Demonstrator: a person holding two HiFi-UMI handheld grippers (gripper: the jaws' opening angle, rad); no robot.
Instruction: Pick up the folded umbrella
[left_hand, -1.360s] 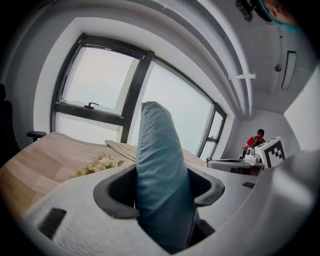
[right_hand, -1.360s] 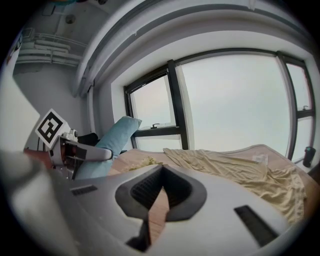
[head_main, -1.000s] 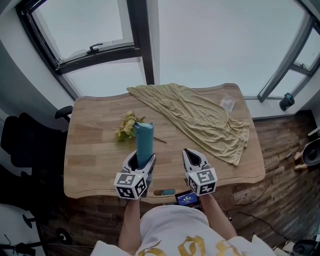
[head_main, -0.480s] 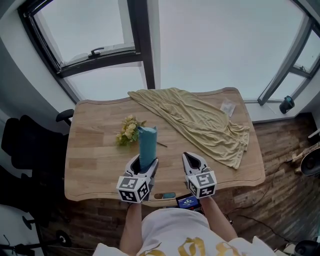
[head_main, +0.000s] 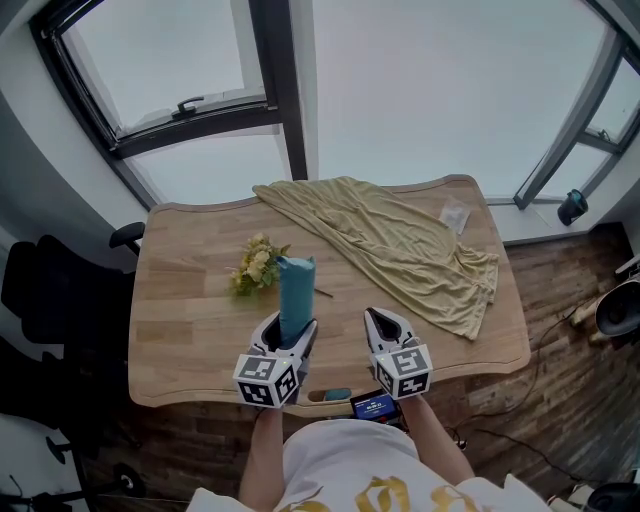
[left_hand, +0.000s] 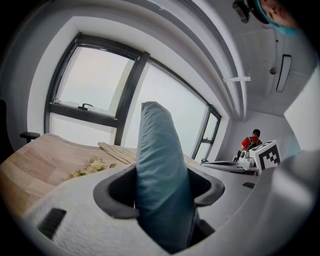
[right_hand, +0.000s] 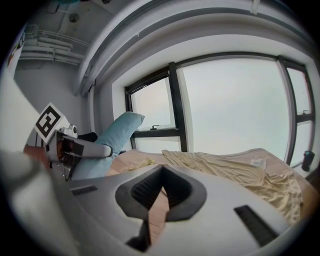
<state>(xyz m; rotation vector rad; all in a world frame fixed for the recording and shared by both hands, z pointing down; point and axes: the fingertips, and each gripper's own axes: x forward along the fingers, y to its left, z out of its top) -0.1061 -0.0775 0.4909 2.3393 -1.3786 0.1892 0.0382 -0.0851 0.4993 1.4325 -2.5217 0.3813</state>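
Observation:
A teal folded umbrella (head_main: 294, 295) stands upright above the wooden table (head_main: 180, 330), lifted off it, with my left gripper (head_main: 283, 336) shut on its lower end. In the left gripper view the umbrella (left_hand: 160, 175) fills the space between the jaws and rises past them. My right gripper (head_main: 385, 326) hovers beside it over the table's front edge, its jaws closed together with nothing between them. The right gripper view shows the umbrella (right_hand: 112, 137) and the left gripper (right_hand: 75, 147) at its left.
A bunch of yellow flowers (head_main: 255, 265) lies on the table just behind the umbrella. An olive cloth (head_main: 400, 240) is spread across the back right, with a small clear packet (head_main: 455, 215) near it. A black chair (head_main: 50, 300) stands left of the table.
The umbrella and left gripper have held their place over the table's front; the view shifted slightly. The right gripper has not moved.

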